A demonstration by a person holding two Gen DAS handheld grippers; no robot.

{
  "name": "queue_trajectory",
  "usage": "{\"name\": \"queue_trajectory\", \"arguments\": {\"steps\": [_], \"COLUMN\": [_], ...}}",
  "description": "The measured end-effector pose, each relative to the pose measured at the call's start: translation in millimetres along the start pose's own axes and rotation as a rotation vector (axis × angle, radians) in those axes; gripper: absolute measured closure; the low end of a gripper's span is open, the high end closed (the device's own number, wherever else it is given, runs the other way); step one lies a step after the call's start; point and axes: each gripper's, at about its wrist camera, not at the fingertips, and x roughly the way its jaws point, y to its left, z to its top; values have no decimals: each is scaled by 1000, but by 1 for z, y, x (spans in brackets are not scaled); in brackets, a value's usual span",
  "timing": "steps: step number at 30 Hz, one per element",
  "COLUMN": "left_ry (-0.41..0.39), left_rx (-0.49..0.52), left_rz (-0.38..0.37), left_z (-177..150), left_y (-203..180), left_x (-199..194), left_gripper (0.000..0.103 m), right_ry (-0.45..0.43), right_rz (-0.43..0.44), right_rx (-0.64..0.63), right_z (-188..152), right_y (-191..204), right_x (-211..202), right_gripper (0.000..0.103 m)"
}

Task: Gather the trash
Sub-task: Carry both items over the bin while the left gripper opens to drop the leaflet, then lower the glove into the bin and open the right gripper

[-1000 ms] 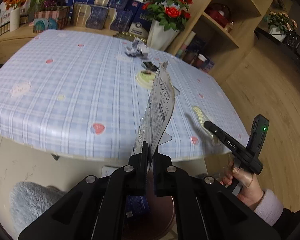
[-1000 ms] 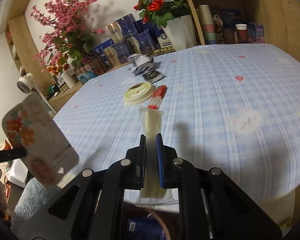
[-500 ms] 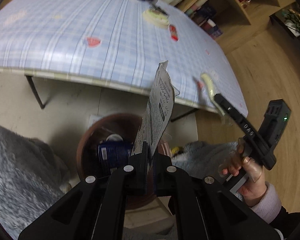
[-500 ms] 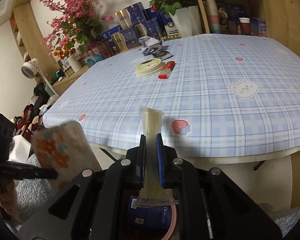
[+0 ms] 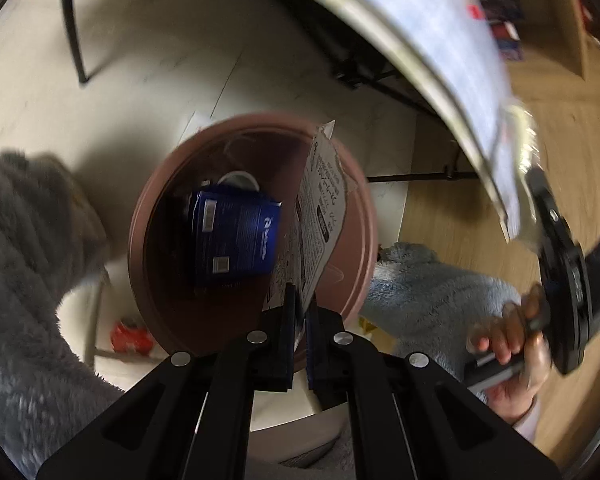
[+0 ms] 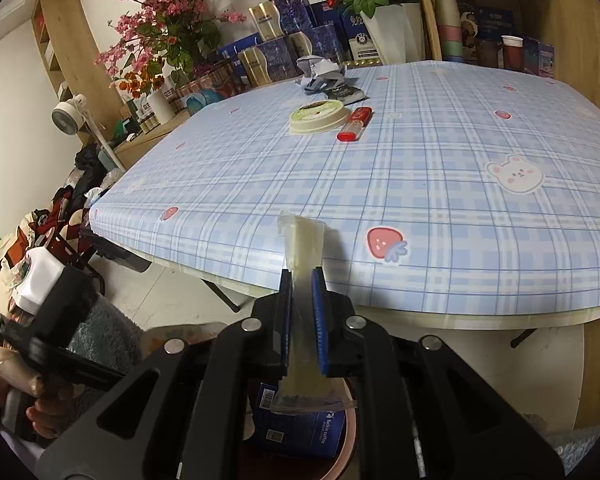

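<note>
Pinching printed wrapper (image 5: 320, 216) in my left gripper (image 5: 299, 304), jaws clamped on it, wrapper hanging over open brown bin (image 5: 364, 216); blue carton (image 5: 236, 236) lying inside. Right view: my right gripper (image 6: 301, 284) gripping pale plastic sleeve (image 6: 300, 240) near table edge (image 6: 440, 312); lid (image 6: 318, 117), red tube (image 6: 355, 123), crumpled paper (image 6: 320, 72) lying on tablecloth.

Black jaws, blue pads (image 6: 319, 320), silver screws
</note>
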Motion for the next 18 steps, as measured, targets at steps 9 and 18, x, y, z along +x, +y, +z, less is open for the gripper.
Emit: {"name": "queue_trajectory", "arguments": {"steps": [9,18], "left_ry": [49,-43], "left_rx": [-7,48], "left_rz": [14,32], "left_z": [4,1], "left_y": [-6,-17], "left_x": [21,4], "left_gripper": [98,45], "right_ry": [11,29], "right_rz": [0,22], "right_rx": [-9,-20], "right_z": [-3,-5], "right_y": [-1,1], "right_x": [1,3], "right_gripper": [90,90]}}
